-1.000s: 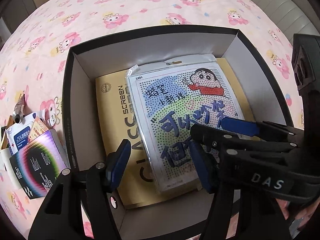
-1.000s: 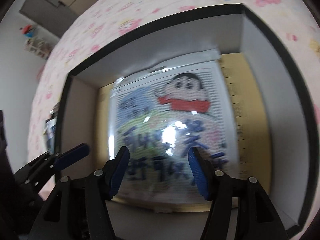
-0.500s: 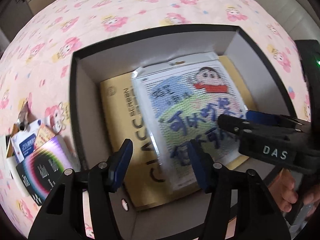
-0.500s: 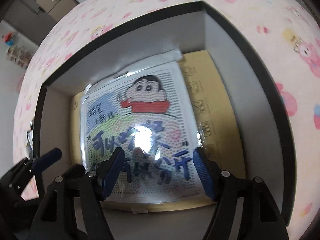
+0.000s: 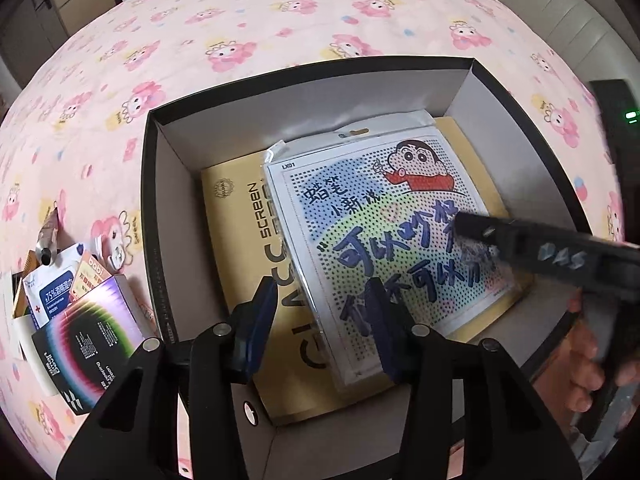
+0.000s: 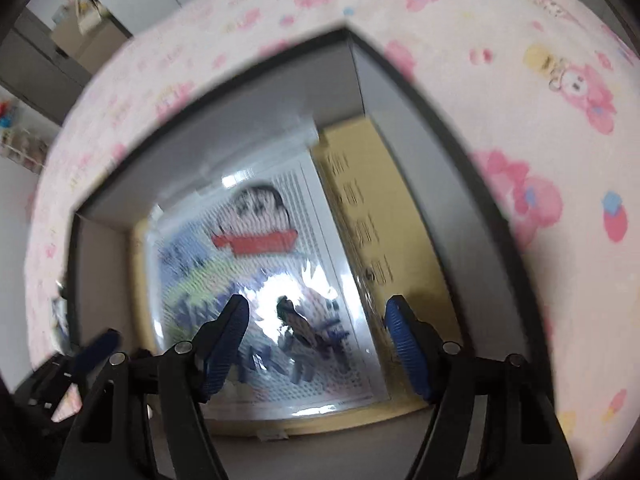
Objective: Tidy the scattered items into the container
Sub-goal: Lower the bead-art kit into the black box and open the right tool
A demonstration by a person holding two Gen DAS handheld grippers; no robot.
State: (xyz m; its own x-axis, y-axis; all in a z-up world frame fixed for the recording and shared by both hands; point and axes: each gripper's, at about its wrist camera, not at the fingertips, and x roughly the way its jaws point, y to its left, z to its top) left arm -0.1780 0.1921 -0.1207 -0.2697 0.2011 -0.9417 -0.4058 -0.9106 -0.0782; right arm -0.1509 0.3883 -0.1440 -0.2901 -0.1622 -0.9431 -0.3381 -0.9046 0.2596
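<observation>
We hold both tools above the black box (image 5: pixel 154 216) on the pink bedspread (image 5: pixel 248 32). Our left gripper (image 5: pixel 324 320) is closing with nothing between its blue pads, partly apart over the cartoon packet (image 5: pixel 380 220) — that packet lies flat in the box on a yellow screen-protector pack (image 5: pixel 240 240). Our right gripper (image 6: pixel 320 344) stands partly apart and empty above the same packet, its view blurred. Left of the box, on the bedspread, small items wait in a heap — a dark rainbow carton (image 5: pixel 80 348) and a wipes sachet (image 5: pixel 56 296).
</observation>
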